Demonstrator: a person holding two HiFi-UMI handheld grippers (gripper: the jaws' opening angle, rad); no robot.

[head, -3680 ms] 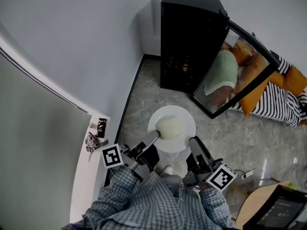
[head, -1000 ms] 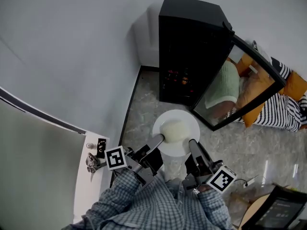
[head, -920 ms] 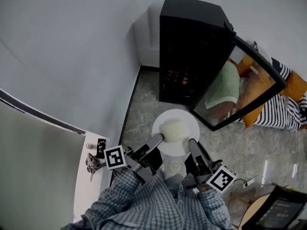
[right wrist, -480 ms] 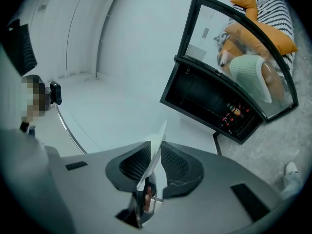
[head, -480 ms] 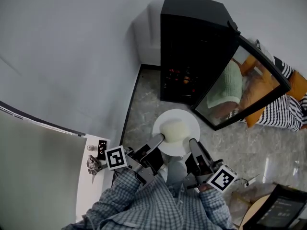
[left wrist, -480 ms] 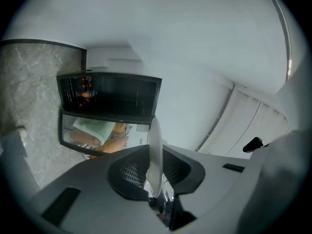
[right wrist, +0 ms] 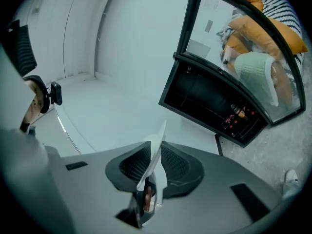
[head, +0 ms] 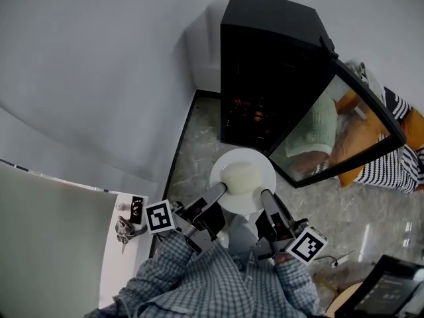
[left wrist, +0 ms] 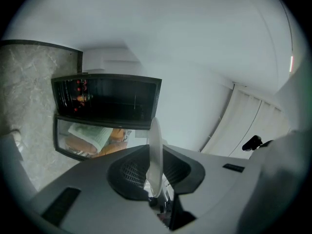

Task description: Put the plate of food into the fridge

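The plate (head: 242, 181) with its pale food (head: 241, 176) is sitting nearer the fridge (head: 271, 71) than a few seconds ago. It is hanging in the air above the floor (head: 199, 158), just short of the dark open front.

I am holding it only by its near rim, so most of its weight is hanging out ahead of me. If one tool dips or eases, the plate may tip, or slip out and drop. The open door (head: 338, 124) is standing just to the right, and I judge the rim could clip it or the frame going in.

My left tool (head: 222, 192) and right tool (head: 265, 197) are reaching forward side by side, roughly level. Each is clenching the thin rim edge-on between its pads.
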